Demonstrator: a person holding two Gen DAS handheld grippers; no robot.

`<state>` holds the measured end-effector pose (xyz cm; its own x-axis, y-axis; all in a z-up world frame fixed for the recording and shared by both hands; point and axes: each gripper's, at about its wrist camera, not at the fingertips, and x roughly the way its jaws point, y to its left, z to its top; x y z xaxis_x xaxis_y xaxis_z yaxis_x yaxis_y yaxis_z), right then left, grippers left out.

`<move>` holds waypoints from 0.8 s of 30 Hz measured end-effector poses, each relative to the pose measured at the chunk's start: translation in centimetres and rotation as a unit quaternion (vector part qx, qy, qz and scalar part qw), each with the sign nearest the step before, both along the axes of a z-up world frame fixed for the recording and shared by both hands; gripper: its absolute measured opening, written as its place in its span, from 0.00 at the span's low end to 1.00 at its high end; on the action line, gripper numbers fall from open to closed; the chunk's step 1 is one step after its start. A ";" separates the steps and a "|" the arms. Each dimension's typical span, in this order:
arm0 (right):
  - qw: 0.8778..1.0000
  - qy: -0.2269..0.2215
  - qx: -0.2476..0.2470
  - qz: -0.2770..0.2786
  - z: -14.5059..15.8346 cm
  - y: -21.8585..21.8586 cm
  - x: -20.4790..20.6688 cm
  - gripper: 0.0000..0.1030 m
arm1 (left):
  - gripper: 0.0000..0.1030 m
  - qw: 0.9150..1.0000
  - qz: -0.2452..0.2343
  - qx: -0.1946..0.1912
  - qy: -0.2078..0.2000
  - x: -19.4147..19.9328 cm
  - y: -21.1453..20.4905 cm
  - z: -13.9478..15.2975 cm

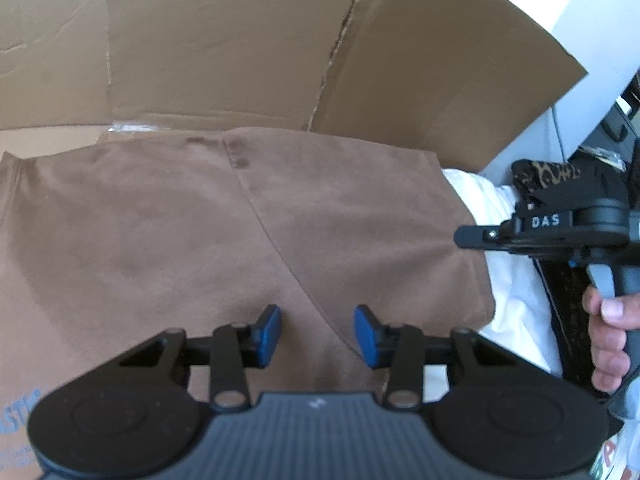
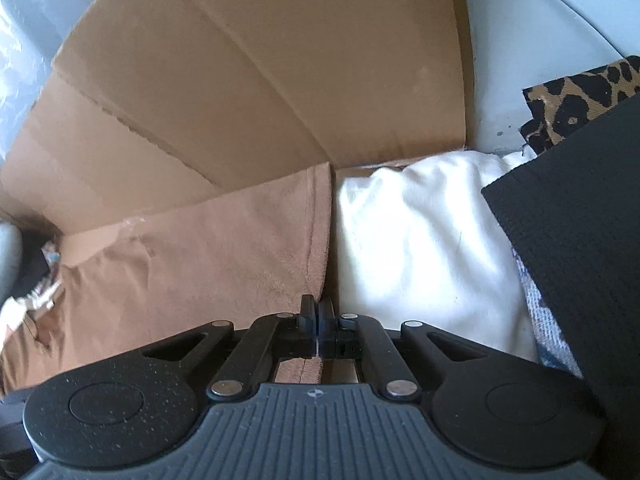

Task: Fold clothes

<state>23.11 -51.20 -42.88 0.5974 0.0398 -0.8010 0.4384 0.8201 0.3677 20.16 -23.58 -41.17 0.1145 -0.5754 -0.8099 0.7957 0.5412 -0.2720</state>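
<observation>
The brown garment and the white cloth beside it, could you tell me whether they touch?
Touching: in the left wrist view, the brown garment overlaps the white cloth, its right edge lying on it.

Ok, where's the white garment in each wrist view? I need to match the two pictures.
Left wrist view: the white garment is a strip at the right, beside the brown garment's right edge, under the right claw.
Right wrist view: the white garment fills the centre-right, just right of the brown garment, ahead of the shut right claw.
Shared landmark: the brown garment's hemmed edge against the white one, with cardboard behind.
</observation>
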 end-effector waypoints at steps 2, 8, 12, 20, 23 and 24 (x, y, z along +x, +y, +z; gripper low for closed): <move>1.000 0.006 0.001 -0.001 -0.4 -0.1 0.2 0.00 | 0.42 1.000 -0.003 0.005 -0.003 -0.1 -0.2 -0.2; 1.000 -0.005 0.000 -0.004 0.0 -0.5 0.1 0.02 | 0.41 1.000 -0.007 0.002 -0.008 -0.3 0.4 0.2; 1.000 -0.017 -0.013 0.003 1.3 -0.2 -0.7 0.18 | 0.41 1.000 -0.015 -0.005 -0.014 -0.8 0.8 1.0; 0.998 -0.025 -0.039 0.031 3.5 1.5 -3.1 0.33 | 0.41 0.999 -0.038 -0.005 -0.030 -2.7 1.7 2.7; 0.999 -0.020 -0.040 0.030 3.7 2.2 -4.3 0.33 | 0.40 0.998 -0.049 0.000 -0.036 -3.6 1.8 2.9; 0.999 -0.018 -0.038 0.028 3.6 2.5 -4.8 0.33 | 0.39 0.998 -0.053 0.000 -0.038 -4.0 1.9 3.0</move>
